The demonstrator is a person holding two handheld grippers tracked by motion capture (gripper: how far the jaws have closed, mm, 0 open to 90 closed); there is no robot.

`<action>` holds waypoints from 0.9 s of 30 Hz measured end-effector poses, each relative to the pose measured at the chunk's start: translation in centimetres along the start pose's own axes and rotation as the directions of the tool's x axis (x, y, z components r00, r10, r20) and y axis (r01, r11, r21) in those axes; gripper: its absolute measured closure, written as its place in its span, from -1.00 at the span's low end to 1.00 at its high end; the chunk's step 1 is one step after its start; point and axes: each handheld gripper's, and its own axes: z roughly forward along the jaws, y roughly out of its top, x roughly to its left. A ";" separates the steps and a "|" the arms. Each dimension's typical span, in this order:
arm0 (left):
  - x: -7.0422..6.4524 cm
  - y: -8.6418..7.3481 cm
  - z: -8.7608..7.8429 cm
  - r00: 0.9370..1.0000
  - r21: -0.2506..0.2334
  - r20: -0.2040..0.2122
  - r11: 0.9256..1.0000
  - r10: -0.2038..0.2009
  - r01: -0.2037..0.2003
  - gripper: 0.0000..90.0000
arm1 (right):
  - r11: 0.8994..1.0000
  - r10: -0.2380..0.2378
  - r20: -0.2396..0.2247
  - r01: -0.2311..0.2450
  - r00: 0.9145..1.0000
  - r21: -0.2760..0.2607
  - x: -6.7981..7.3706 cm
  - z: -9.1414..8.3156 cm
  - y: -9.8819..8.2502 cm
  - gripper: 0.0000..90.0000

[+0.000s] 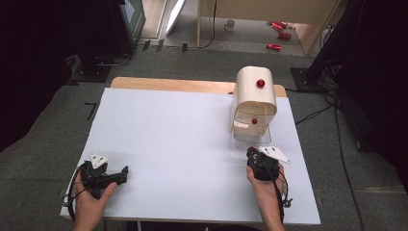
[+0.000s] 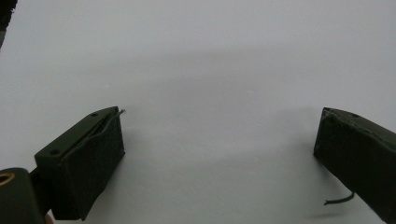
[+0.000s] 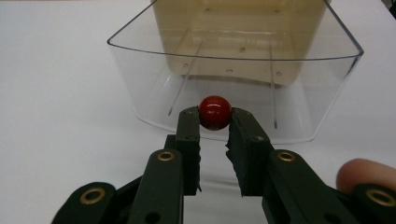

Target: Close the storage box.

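Note:
A cream drawer cabinet (image 1: 255,94) stands at the table's right rear, with a red knob (image 1: 260,83) on its rounded top and another knob (image 1: 254,121) on a drawer front. Its bottom clear plastic drawer (image 3: 233,60) is pulled out toward me. My right gripper (image 3: 215,117) is shut on that drawer's red ball knob (image 3: 215,112), and in the high view the right gripper (image 1: 251,153) sits just in front of the clear drawer (image 1: 248,139). My left gripper (image 1: 124,174) rests near the front left corner; in its own view the left gripper (image 2: 222,126) is open with nothing between its jaws.
A white sheet (image 1: 183,144) covers the wooden table (image 1: 168,84). On the floor behind lie several red cans (image 1: 279,33) and a mug (image 1: 230,24). Cables (image 1: 337,120) trail on the floor at the right, and dark equipment (image 1: 96,33) stands at the back left.

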 end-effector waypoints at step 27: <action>0.0 0.0 0.0 1.000 0.000 0.000 1.000 0.000 0.000 -0.97 | 1.000 -0.008 0.021 0.008 1.000 0.009 -0.3 2.7 1.8 0.68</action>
